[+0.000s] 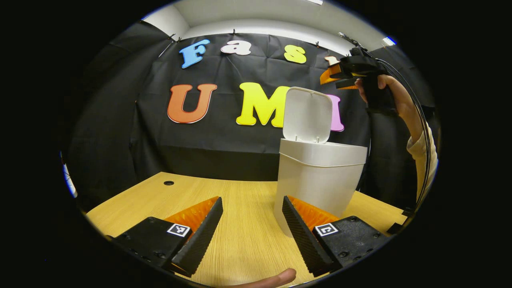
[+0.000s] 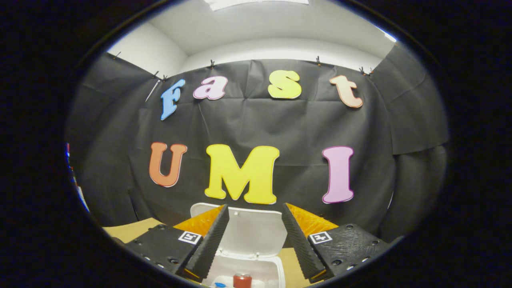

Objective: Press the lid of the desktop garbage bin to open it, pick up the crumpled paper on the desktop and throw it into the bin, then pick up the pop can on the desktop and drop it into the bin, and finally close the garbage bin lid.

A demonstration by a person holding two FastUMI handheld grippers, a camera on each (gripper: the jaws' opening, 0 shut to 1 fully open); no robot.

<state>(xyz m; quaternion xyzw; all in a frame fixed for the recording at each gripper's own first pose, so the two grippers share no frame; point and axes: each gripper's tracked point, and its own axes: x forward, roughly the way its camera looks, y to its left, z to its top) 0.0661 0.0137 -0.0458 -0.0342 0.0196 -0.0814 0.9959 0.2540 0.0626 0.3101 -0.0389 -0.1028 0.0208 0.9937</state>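
A white desktop bin (image 1: 318,176) stands on the wooden table (image 1: 240,200) with its lid (image 1: 307,115) raised upright. My left gripper (image 1: 252,210) is open low over the table, just left of the bin, with nothing between its fingers. The right gripper (image 1: 340,76) is held high above and to the right of the bin by a hand (image 1: 394,96). In the right gripper view, my right gripper (image 2: 255,216) is open above the bin (image 2: 246,270), the raised lid (image 2: 252,232) seen between its fingers. A red pop can (image 2: 242,280) lies inside the bin.
A small round hole (image 1: 169,183) sits in the table at the far left. The black cloth wall hangs close behind the bin. A fingertip (image 1: 276,278) shows at the bottom of the left gripper view. A cream sleeve (image 1: 420,152) is at the right.
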